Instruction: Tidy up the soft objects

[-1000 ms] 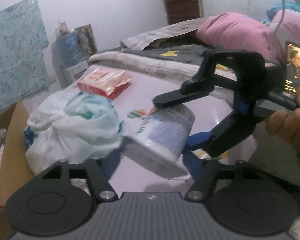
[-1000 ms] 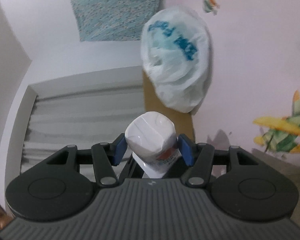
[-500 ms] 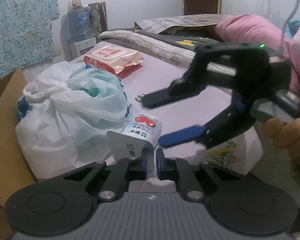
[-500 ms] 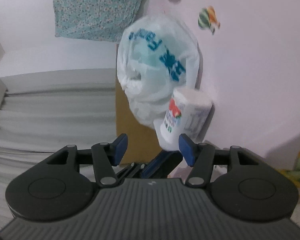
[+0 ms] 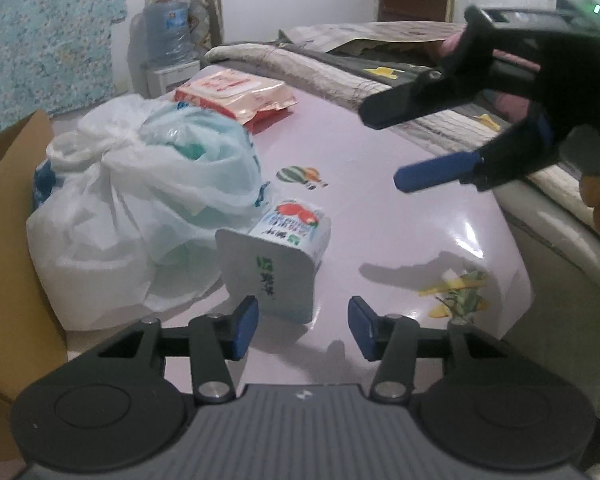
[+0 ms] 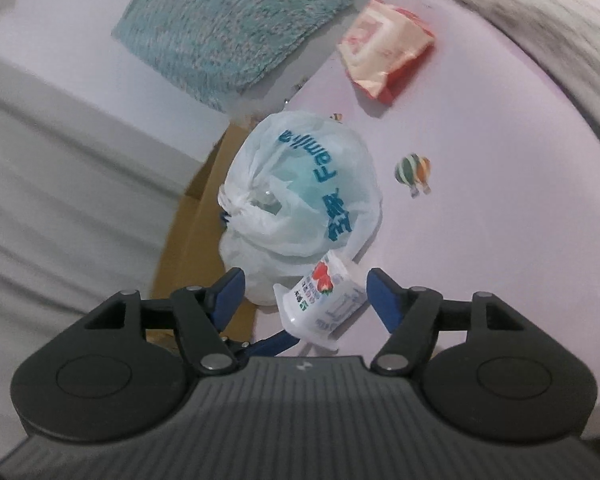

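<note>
A small white tissue pack (image 5: 280, 256) with a red print lies on the lilac table (image 5: 380, 208), against a knotted white plastic bag (image 5: 140, 200). My left gripper (image 5: 302, 326) is open, its blue pads just in front of the pack, not touching it. My right gripper (image 5: 388, 148) hangs open above the table to the right. In the right wrist view the right gripper (image 6: 304, 292) is open above the pack (image 6: 324, 300) and the bag (image 6: 300, 196). A red and white packet (image 5: 236, 92) lies farther back.
A cardboard box (image 5: 8, 264) stands at the table's left edge, beside the bag. A folded blanket (image 5: 340, 68) and bedding lie behind the table. A water bottle (image 5: 166, 28) stands at the back. A teal rug (image 6: 236, 20) lies on the floor.
The right gripper let go of the tissue pack and rose. The left gripper, shut on the pack's edge half a second ago, has opened; the pack now rests on the table.
</note>
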`<state>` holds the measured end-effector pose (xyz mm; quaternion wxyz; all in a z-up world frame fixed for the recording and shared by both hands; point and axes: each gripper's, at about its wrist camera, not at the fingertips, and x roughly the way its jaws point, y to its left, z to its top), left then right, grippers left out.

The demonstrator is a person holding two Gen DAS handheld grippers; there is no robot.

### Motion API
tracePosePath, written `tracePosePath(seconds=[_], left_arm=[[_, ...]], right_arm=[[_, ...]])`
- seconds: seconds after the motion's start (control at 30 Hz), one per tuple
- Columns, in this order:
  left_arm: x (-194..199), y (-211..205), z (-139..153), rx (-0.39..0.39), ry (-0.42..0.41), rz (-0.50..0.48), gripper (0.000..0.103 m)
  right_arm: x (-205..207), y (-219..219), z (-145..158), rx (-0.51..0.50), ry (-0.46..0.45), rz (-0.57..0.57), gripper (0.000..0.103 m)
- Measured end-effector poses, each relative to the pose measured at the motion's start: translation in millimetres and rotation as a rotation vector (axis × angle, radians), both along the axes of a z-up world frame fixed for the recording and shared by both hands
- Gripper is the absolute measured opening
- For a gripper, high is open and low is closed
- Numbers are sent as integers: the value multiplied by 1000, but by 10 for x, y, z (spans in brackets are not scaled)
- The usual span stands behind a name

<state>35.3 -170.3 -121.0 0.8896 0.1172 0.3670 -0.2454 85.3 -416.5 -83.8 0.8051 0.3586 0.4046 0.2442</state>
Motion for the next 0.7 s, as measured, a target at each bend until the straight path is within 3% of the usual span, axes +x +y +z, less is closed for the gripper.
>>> tracePosePath(seconds=[0.13,0.27,0.37,0.5,0.7], left_arm=[[21,40,15,-27,-29,26,47],[31,61,84,-68,-62,15,37],[55,28,117,-79,-78,5,36],[126,-19,123,-75,-76,19,36],[217,-117,203,-92,-91,11,36]], right_arm=[[161,366,77,-119,-33,47,67],[304,567,61,-139,-35,91,66],[414,619,29,-175,-36,77,64],[563,524,-138,-102,29,53,55],[621,240,-335,48,108,3,53]])
